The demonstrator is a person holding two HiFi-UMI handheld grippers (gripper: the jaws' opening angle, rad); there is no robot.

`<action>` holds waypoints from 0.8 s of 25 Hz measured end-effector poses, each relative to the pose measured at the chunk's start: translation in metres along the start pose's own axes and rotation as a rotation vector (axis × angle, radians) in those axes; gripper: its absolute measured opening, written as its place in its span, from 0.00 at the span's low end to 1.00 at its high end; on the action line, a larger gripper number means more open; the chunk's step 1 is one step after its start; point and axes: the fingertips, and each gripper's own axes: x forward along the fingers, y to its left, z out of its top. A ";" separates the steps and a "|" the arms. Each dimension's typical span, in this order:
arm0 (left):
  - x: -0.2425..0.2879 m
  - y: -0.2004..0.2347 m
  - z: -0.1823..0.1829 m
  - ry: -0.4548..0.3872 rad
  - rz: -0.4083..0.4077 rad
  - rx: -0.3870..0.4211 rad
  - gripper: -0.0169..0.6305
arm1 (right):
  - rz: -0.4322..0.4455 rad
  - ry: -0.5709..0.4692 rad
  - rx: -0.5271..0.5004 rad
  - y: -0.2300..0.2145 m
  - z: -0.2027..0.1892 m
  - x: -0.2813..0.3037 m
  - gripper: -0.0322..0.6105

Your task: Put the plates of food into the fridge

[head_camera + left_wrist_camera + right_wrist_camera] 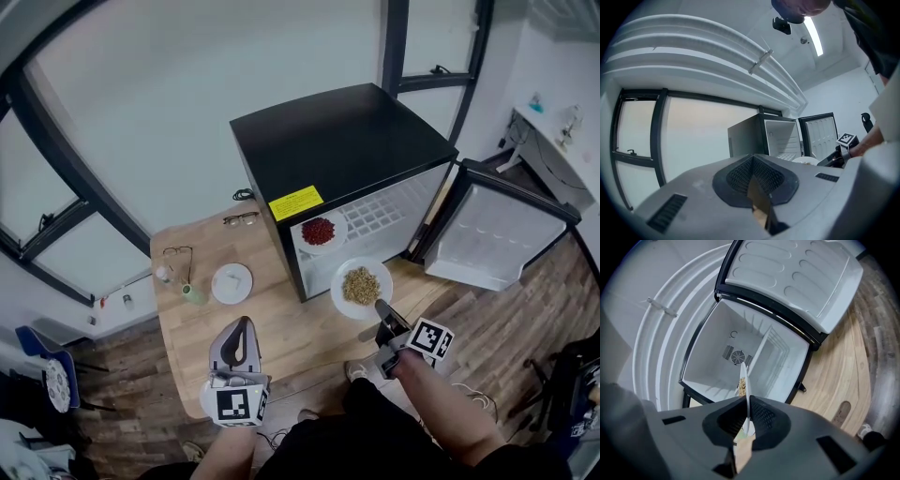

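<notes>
Clamping one food plate [361,287] of two, right gripper [383,308]; left gripper [245,328] closed, empty.

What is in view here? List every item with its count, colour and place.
fridge: one, black outside, white inside, on the table
fridge door: one, swung open to the right
table: one, light wood, under the fridge
plate of red food: one, white, on the fridge shelf
plate of tan food: one, white, in front of the open fridge
white dish: one, on the table left of the fridge
glasses: two pairs, dark frames, on the table; second pair
small green item: one, beside the white dish
left gripper: grey, jaws together, empty, over the table's near edge
right gripper: dark, shut on the rim of the plate of tan food
</notes>
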 end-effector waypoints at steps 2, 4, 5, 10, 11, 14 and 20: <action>0.010 -0.002 0.004 -0.006 0.006 0.003 0.03 | 0.008 -0.005 -0.003 0.001 0.013 0.004 0.10; 0.022 -0.003 0.006 -0.005 0.008 0.008 0.03 | 0.008 -0.011 -0.001 0.000 0.025 0.007 0.10; 0.028 -0.004 0.007 -0.004 0.009 0.010 0.03 | 0.002 -0.014 0.001 -0.001 0.030 0.009 0.10; 0.053 -0.007 0.013 -0.008 0.017 0.038 0.03 | 0.021 -0.037 0.018 -0.006 0.055 0.023 0.10; 0.058 -0.007 0.014 -0.008 0.021 0.044 0.03 | 0.025 -0.037 0.022 -0.007 0.060 0.027 0.10; 0.072 -0.006 0.017 -0.010 0.043 0.047 0.03 | 0.033 -0.035 0.021 -0.010 0.077 0.038 0.10; 0.091 -0.001 0.023 -0.015 0.086 0.053 0.03 | 0.032 -0.048 0.000 -0.012 0.114 0.054 0.10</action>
